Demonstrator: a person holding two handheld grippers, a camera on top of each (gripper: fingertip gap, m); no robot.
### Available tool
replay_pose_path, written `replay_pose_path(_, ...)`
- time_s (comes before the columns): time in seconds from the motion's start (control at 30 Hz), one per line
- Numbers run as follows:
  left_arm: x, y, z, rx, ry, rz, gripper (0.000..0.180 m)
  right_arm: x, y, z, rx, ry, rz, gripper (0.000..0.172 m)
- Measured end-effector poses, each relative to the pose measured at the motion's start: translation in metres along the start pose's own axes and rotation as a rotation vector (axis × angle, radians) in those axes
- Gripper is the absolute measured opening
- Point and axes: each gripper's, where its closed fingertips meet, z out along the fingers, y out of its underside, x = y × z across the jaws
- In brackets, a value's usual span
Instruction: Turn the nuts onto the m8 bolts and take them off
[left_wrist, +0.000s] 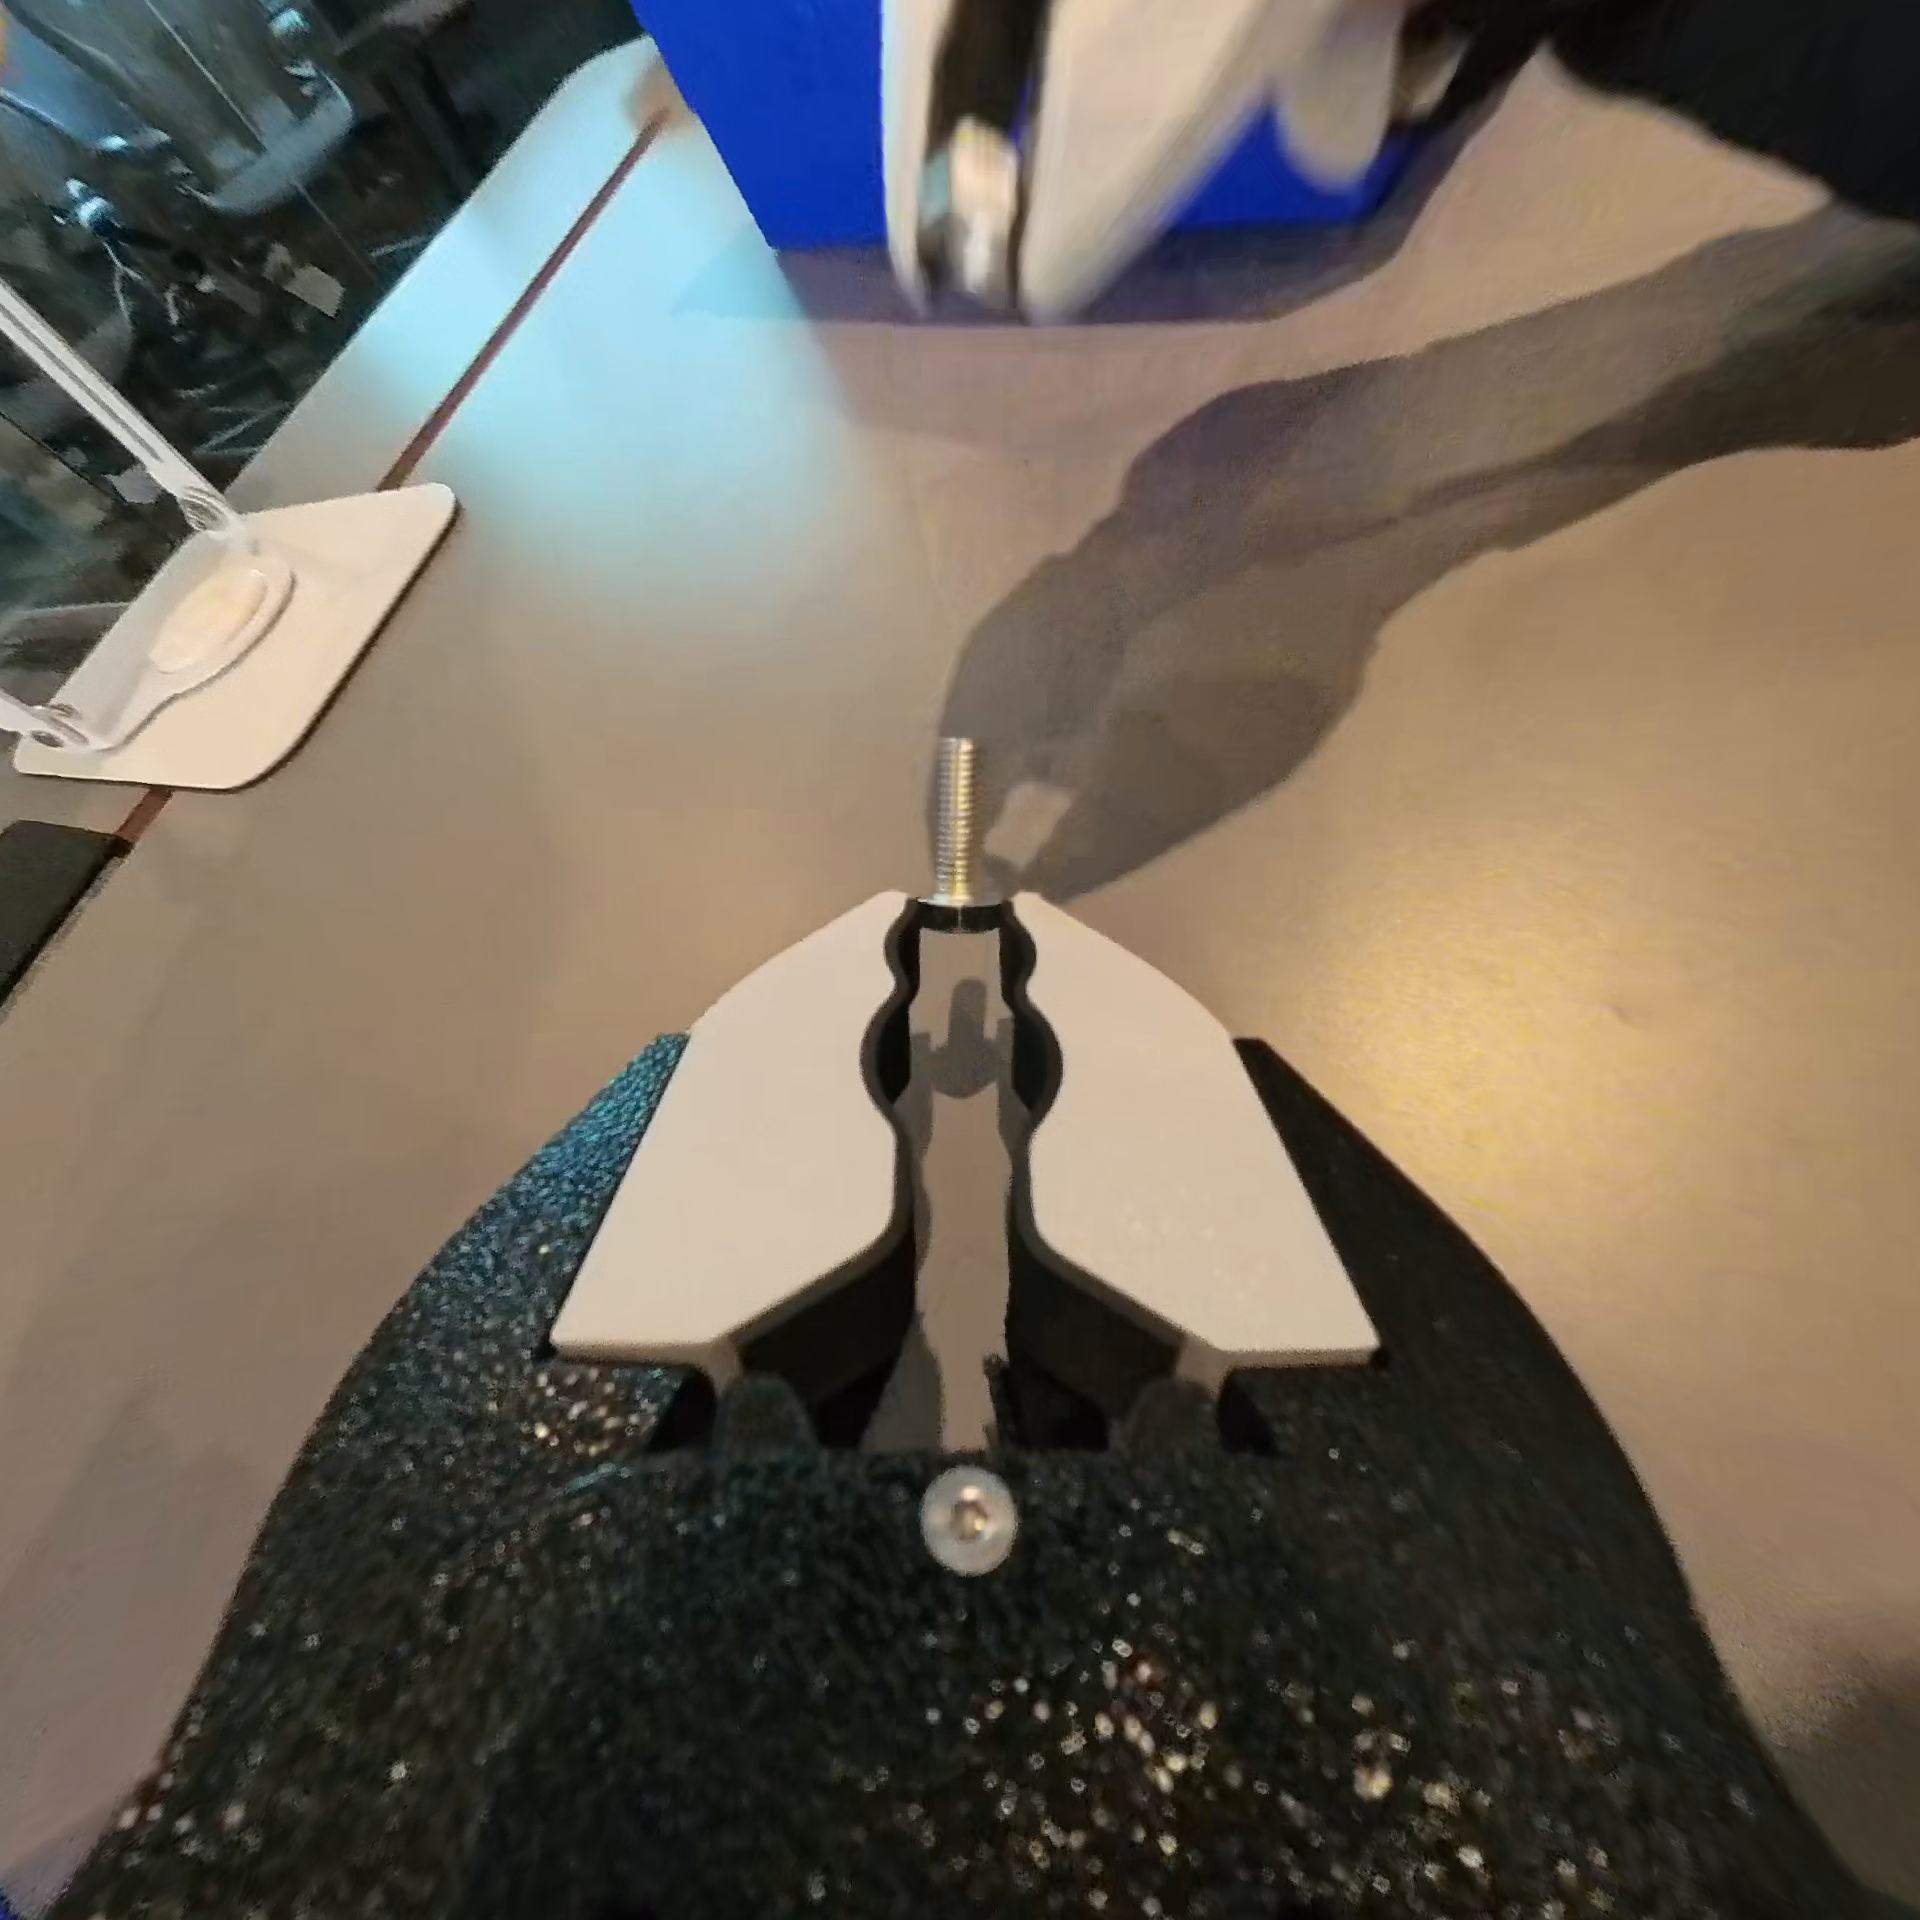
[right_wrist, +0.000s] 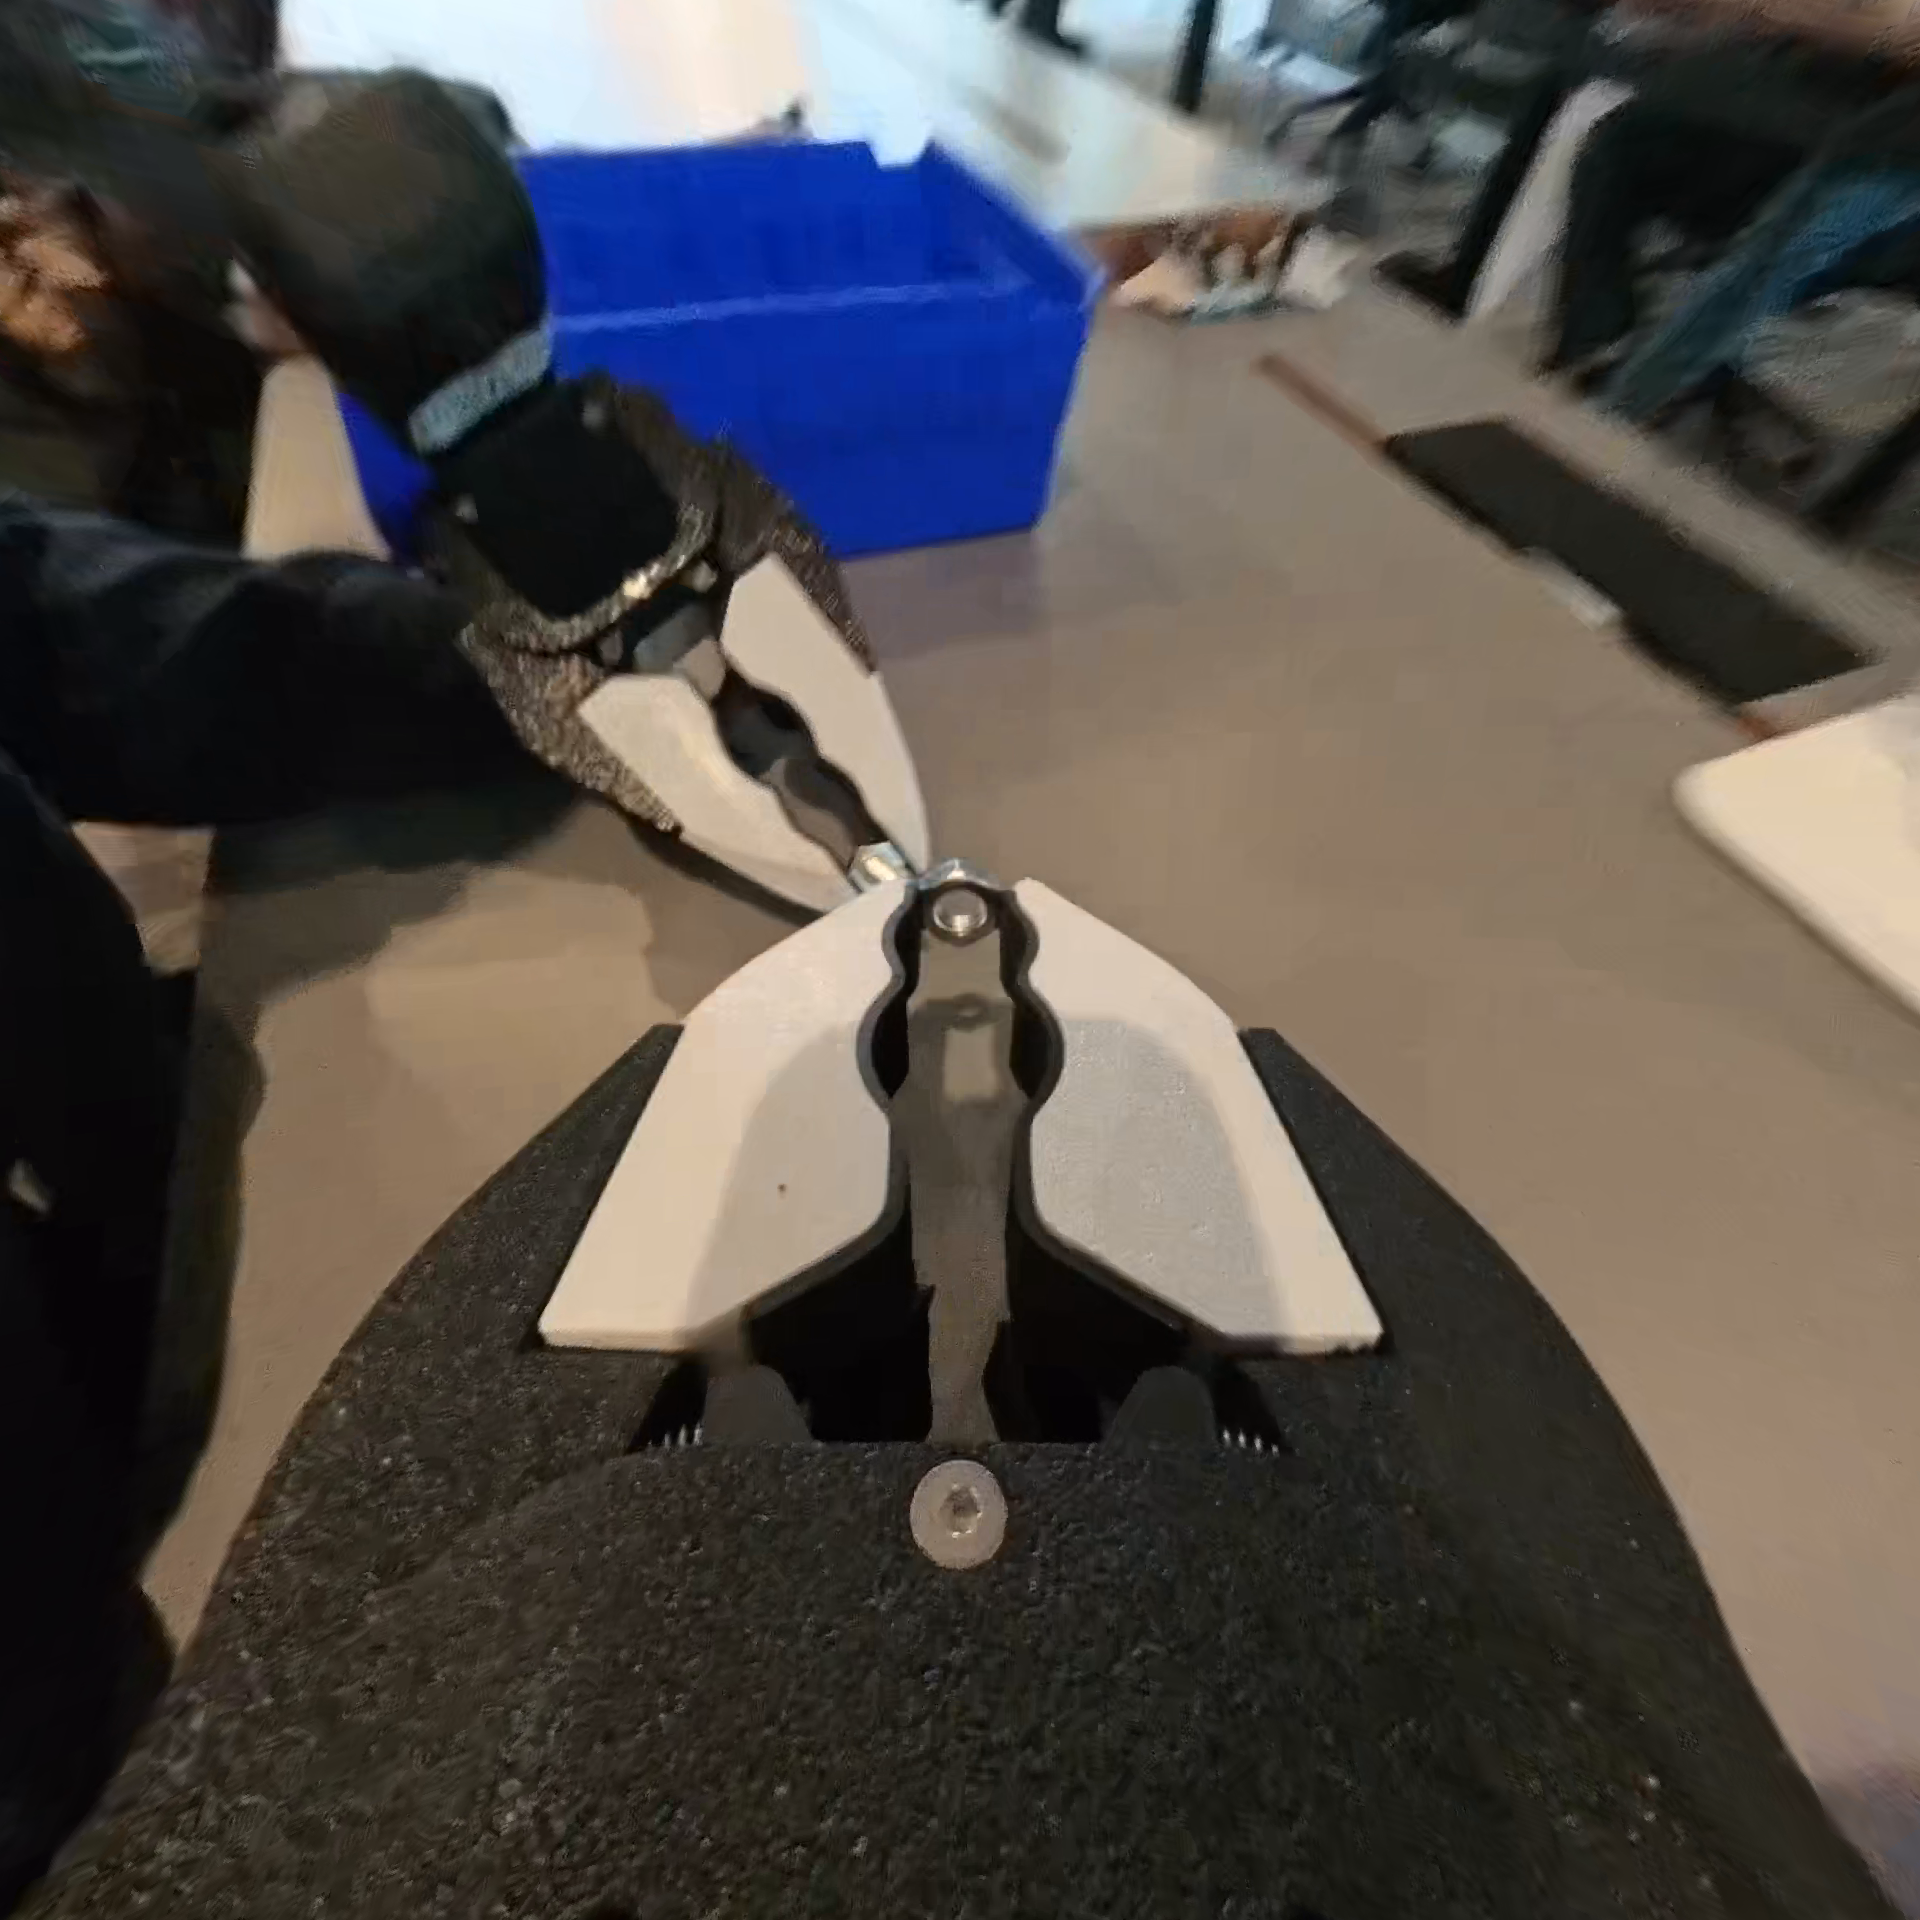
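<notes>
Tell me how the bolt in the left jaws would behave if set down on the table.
The bolt looks like bare metal, so probably stiff and dense for its size. Its round threaded shank would likely roll on the smooth table. The shiny surface may slip.

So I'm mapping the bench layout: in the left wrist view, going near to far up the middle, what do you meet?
Left gripper holding the bolt by its head → bare table → blurred right gripper → blue bin.
</notes>
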Motion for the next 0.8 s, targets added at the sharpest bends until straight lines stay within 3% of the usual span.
replay_pose_path(0.17, 0.0, -0.005, -0.001, 0.032, -0.006, -0.012, 0.014, 0.039, -0.024, -0.106, -0.016, 0.384, -0.069, 0.014)
replay_pose_path(0.23, 0.002, -0.006, -0.001, 0.037, -0.001, -0.007, 0.014, 0.063, -0.004, -0.152, -0.119, 0.545, -0.038, 0.014)
replay_pose_path(0.33, 0.006, -0.008, 0.001, 0.034, 0.01, 0.009, 0.014, 0.094, 0.054, -0.203, -0.376, 0.693, 0.033, 0.014)
replay_pose_path(0.53, 0.012, -0.006, 0.005, 0.017, 0.033, 0.03, 0.014, 0.111, 0.138, -0.223, -0.713, 0.638, 0.085, 0.014)
replay_pose_path(0.8, 0.013, -0.006, 0.005, 0.018, 0.036, 0.032, 0.014, 0.11, 0.176, -0.218, -0.899, 0.502, 0.156, 0.014)
